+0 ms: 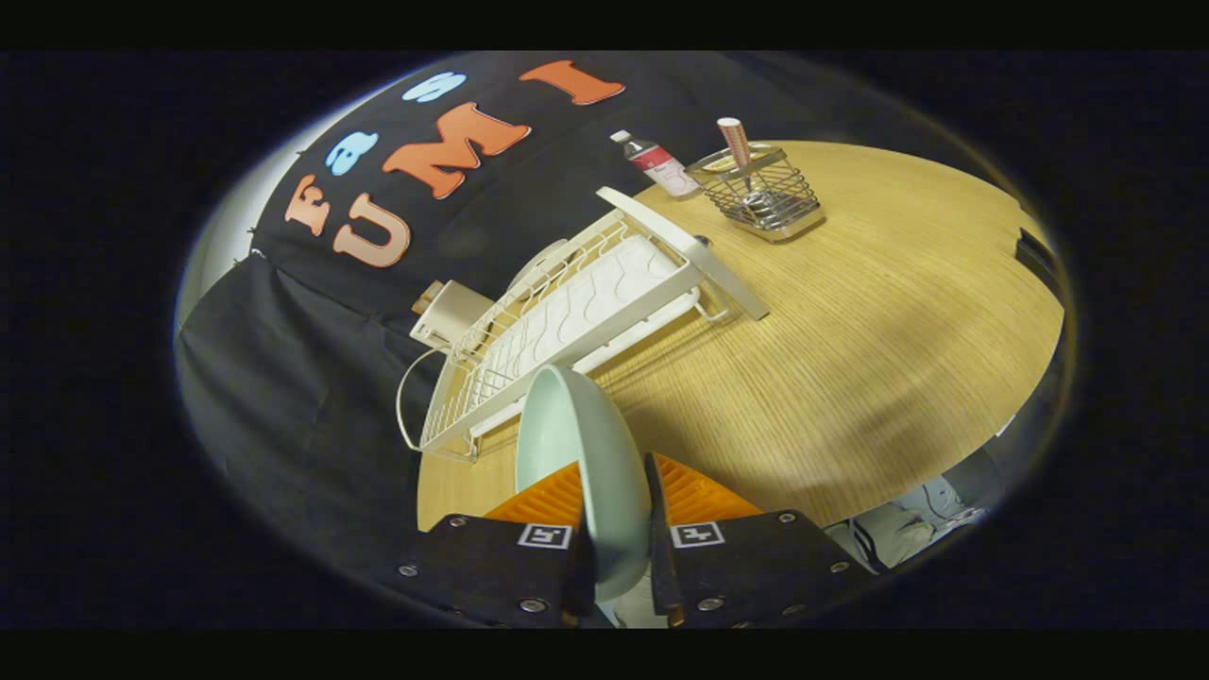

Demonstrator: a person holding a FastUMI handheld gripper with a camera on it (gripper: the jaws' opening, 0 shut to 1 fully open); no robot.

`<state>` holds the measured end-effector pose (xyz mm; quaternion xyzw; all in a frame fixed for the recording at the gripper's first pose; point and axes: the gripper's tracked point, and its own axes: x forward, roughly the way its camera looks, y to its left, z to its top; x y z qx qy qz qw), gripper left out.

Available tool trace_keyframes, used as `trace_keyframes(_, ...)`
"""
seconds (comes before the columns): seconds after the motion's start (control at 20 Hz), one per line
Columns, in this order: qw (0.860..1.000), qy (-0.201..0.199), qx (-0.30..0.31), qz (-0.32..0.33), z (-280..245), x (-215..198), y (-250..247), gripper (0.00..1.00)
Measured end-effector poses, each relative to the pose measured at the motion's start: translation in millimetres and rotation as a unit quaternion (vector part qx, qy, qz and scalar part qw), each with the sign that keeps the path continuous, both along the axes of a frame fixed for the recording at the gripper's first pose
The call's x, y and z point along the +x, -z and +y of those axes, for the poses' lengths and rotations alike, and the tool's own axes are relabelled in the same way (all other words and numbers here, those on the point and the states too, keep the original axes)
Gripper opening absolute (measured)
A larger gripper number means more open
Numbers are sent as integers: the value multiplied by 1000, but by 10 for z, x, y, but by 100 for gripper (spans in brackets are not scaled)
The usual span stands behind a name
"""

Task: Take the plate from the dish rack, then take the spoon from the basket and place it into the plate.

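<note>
The lower edge of the pale green, round ceramic plate (581, 453) is hidden between the gripper's (619, 496) two fingers, and its far face is turned away, so only the concave side and rim can be made out. The gripper is clenched on this plate: one finger presses each face, and the plate stands on edge, rising ahead of the fingers and above the light wooden table (850, 359). The gripper's view is strongly rolled, so the table slopes across it.

Just beyond the plate lies the white wire dish rack (576, 321) with its white ribbed drip tray, its near corner close to the plate's rim but apart from it. A round pale shape behind the rack's far side is partly covered by the wires and hard to identify. A beige box-like object (451, 316) at the rack's far edge, against the black cloth wall, is also unclear.

Well beyond the rack stands the metal wire basket (760, 194). The spoon (739, 156) leans in it, its red and white handle sticking up above the rim; its bowl is blurred behind the wires. Just beside the basket lies a small clear bottle with a white cap and red label (656, 162), tilted.
</note>
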<state>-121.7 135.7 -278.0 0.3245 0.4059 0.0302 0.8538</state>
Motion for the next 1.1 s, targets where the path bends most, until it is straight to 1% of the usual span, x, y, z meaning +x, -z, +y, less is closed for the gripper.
trace_keyframes(0.1, 1000, 2, -6, 3, -35, 26, 37, 26)
trace_keyframes(0.2, 999, 8, -36, 7, -178, 57, 100, 28)
trace_keyframes(0.3, 999, 12, -52, 5, -286, 91, 118, 32)
trace_keyframes(0.4, 998, 11, -61, -1, -392, 78, 59, 38)
trace_keyframes(0.45, 997, 11, -75, -8, -475, 104, 18, 49)
trace_keyframes(0.5, 995, 11, -96, -19, -590, 127, -41, 56)
trace_keyframes(0.55, 992, 15, -123, -32, -747, 170, -107, 69)
trace_keyframes(0.6, 987, 24, -150, -46, -908, 218, -170, 75)
trace_keyframes(0.65, 983, 32, -172, -62, -1058, 283, -264, 85)
trace_keyframes(0.75, 972, 43, -212, -92, -1303, 378, -462, 99)
trace_keyframes(0.9, 953, 53, -261, -146, -1578, 542, -765, 99)
trace_keyframes(1.1, 914, 68, -332, -223, -1868, 824, -1061, 99)
